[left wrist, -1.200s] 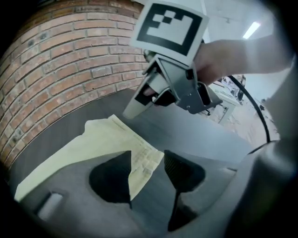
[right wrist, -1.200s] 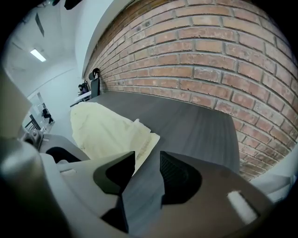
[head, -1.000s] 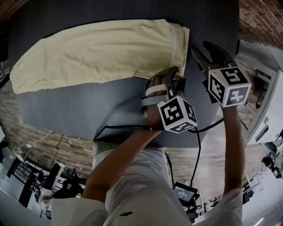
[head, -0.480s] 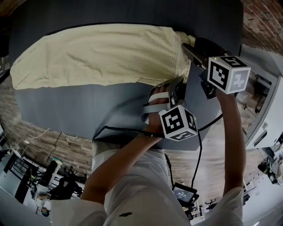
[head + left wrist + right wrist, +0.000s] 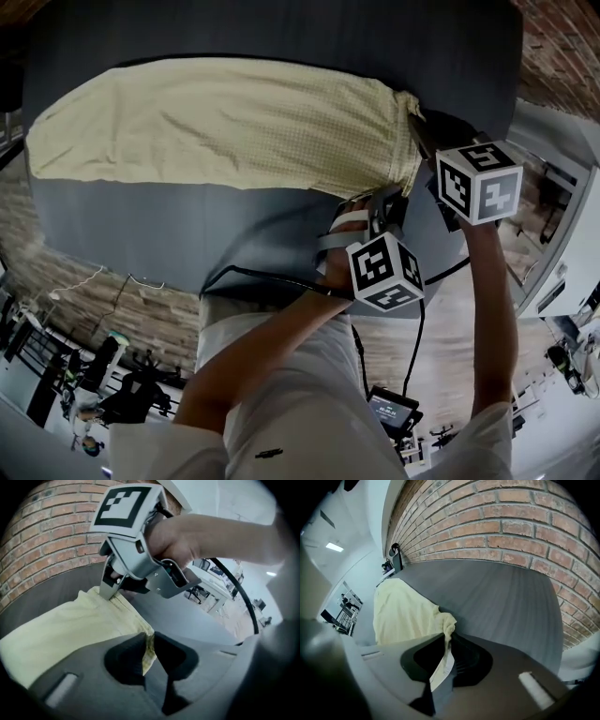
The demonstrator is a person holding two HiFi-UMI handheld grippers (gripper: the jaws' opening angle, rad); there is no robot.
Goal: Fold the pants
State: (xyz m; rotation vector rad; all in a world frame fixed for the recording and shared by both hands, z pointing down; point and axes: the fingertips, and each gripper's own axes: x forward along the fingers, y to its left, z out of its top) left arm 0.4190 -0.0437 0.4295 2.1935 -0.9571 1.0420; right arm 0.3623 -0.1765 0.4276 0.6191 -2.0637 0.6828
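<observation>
Head view: pale yellow pants (image 5: 225, 122) lie spread flat across a dark grey table (image 5: 141, 225), their fabric finely checked and softly creased. The waist end is toward the picture's right. Both tools meet the cloth at that end. The left gripper (image 5: 386, 195) points at the near waist corner, and the right gripper (image 5: 419, 134) points at the far waist corner. A black cable (image 5: 281, 274) trails from the left tool over the table edge.

Left gripper view: the left gripper's (image 5: 149, 648) dark, rounded jaws have just been closing and now stand narrow. A thin folded edge of the yellow cloth is pinched between their pads. The fabric stretches away smoothly to the left over the matte table. Farther along the waistband, the right gripper's metal tip sits on the hem. A hand (image 5: 178, 541) holds that tool, whose marker cube shows black-and-white squares. A red brick wall (image 5: 47, 536) curves behind.

Right gripper view: the right gripper's (image 5: 443, 656) jaws have likewise just been closing. They sit nearly together, clamped on a bunched corner of the pants. A flat strip of cloth hangs through the slit toward the camera. Beyond the jaws the garment rises in a soft crumpled mound. The table's surface shows faint straight ribbing, and the brick wall stands on the right.
</observation>
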